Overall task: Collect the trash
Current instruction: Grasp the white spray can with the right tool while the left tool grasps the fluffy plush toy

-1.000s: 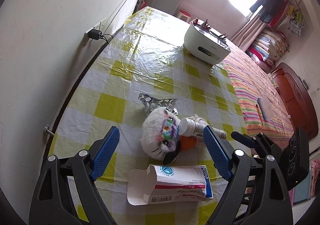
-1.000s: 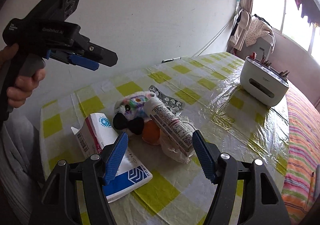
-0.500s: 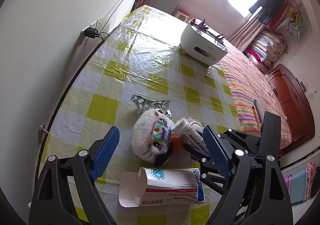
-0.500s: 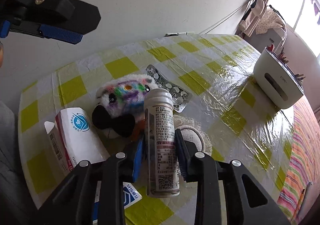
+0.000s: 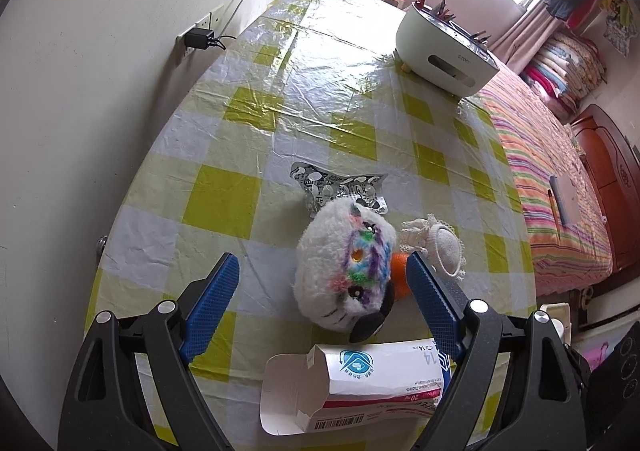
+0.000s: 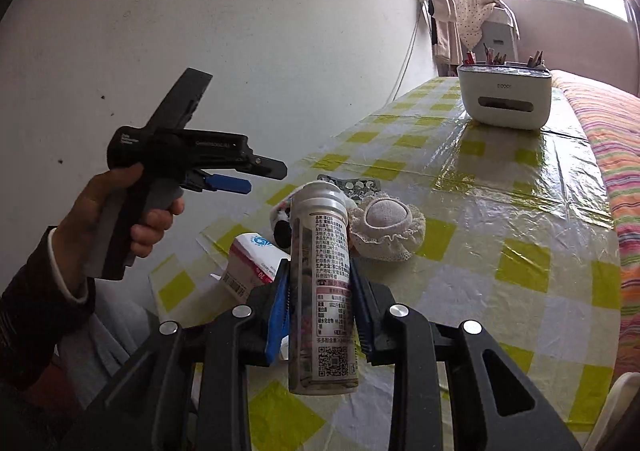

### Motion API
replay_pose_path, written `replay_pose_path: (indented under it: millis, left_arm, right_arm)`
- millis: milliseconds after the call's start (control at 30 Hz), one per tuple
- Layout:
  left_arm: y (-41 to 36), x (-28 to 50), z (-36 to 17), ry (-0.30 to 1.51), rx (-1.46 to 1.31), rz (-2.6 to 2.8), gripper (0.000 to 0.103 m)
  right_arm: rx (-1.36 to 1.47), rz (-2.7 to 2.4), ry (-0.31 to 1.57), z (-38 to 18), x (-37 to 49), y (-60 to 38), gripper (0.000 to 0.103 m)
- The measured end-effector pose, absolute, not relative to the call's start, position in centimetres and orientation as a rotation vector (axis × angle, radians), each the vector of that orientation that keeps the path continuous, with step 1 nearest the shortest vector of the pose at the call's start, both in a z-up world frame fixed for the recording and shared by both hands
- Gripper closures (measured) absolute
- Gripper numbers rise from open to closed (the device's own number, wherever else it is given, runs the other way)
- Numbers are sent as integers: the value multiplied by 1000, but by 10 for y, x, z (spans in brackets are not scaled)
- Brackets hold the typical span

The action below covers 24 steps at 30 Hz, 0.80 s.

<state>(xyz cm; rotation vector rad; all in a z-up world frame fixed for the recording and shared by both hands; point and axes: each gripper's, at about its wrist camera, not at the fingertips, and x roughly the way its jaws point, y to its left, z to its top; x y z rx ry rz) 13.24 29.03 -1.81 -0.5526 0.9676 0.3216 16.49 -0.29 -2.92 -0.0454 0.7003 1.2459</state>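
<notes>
My right gripper [image 6: 320, 307] is shut on a clear plastic bottle [image 6: 322, 291] with a printed label and holds it upright above the table's near edge. My left gripper [image 5: 320, 303] is open and empty, above a white plush toy [image 5: 346, 271] and an opened white medicine box [image 5: 356, 387]. A silver blister pack [image 5: 340, 187] lies just beyond the toy. A lace-edged round pad [image 5: 442, 247] lies to the toy's right. The box [image 6: 250, 259], pad [image 6: 386, 225] and blister pack [image 6: 352, 185] also show in the right wrist view, where the left gripper [image 6: 236, 179] hovers at the left.
A yellow-checked tablecloth [image 5: 320, 91] covers the table against a white wall. A white pen-holder box [image 5: 444, 47] stands at the far end. A charger [image 5: 200, 39] is plugged into the wall. A striped bed [image 5: 560, 191] lies right of the table.
My right gripper closed on the bottle and lifted it off the table, back toward the near edge. The left gripper moved slightly closer over the toy and box, still open.
</notes>
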Motion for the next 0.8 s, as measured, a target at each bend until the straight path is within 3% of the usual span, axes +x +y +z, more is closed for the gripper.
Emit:
replay_pose_path:
  millis: [367, 433, 533, 567, 800]
  left_arm:
    - [273, 163, -42, 1046, -491, 298, 21]
    - [272, 166, -48, 1059, -483, 301, 28]
    - [271, 171, -57, 1090, -471, 295, 32]
    - [270, 173, -60, 1101, -463, 295, 42]
    - [270, 170, -55, 1089, -463, 307, 54]
  right_arm:
    - [62, 1327, 620, -19, 129, -32, 74]
    - [80, 1330, 612, -19, 125, -37, 74]
    - [121, 1336, 606, -17, 124, -44, 74]
    - [131, 1333, 599, -17, 123, -47, 74]
    - [211, 1290, 573, -11, 130, -68, 74]
